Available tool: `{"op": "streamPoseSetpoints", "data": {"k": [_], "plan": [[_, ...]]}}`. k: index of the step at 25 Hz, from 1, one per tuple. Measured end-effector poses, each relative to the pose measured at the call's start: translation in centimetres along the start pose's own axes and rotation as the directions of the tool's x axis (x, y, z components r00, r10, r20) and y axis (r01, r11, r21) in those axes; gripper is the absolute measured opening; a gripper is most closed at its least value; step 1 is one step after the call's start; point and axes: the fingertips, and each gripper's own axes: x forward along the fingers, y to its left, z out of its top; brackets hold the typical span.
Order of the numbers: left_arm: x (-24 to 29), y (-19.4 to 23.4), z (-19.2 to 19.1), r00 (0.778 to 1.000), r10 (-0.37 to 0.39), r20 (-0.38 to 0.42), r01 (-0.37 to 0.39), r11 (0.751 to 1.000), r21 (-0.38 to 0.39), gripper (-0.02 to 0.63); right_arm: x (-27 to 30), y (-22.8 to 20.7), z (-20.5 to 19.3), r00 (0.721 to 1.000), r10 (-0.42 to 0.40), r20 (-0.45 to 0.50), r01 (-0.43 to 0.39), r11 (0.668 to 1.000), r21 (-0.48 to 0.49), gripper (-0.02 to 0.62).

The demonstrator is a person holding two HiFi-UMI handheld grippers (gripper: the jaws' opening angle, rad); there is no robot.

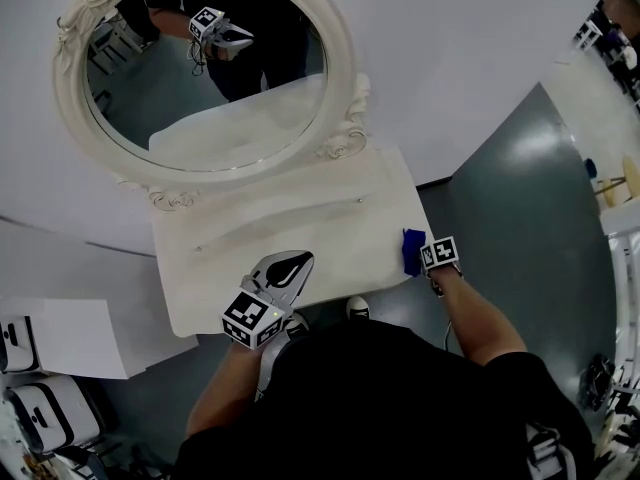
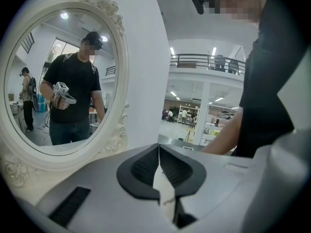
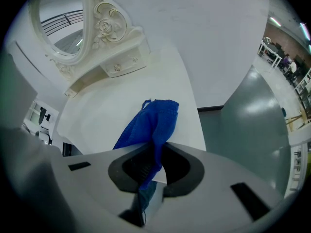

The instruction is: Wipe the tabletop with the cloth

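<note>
A blue cloth (image 3: 150, 127) hangs from my right gripper (image 3: 154, 171), whose jaws are shut on it. In the head view the blue cloth (image 1: 413, 252) rests at the right front corner of the white dressing tabletop (image 1: 300, 230), with the right gripper (image 1: 427, 259) just beside that edge. My left gripper (image 1: 286, 271) hovers over the front edge of the tabletop, left of the middle. In the left gripper view its jaws (image 2: 159, 171) are closed together with nothing between them, pointing at the mirror.
An oval mirror (image 1: 205, 68) in an ornate white frame stands at the back of the tabletop against a white wall. Grey floor (image 1: 530, 218) lies to the right. White cases (image 1: 40, 408) sit on the floor at the lower left.
</note>
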Motion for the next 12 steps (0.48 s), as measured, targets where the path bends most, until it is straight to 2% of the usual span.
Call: {"op": "streamPoseSetpoints", "data": {"k": [5, 8, 12], "plan": [[-1.1, 0.5, 0.3, 1.0, 0.018, 0.012, -0.018, 1.0, -0.001, 0.012, -0.6, 1.5, 1.8, 1.0, -0.023, 0.001, 0.023, 0.999, -0.043, 0.04], [-2.8, 1.4, 0.1, 0.999, 0.045, 0.014, -0.045, 0.999, -0.003, 0.012, -0.8, 5.0, 5.0, 0.999, 0.03, 0.042, -0.026, 0.996, -0.084, 0.038], [-6.0, 3.1, 0.0, 0.995, 0.099, 0.022, -0.099, 0.995, -0.009, 0.012, -0.8, 11.8, 10.6, 0.989, 0.114, 0.092, -0.099, 0.982, -0.162, 0.038]]}}
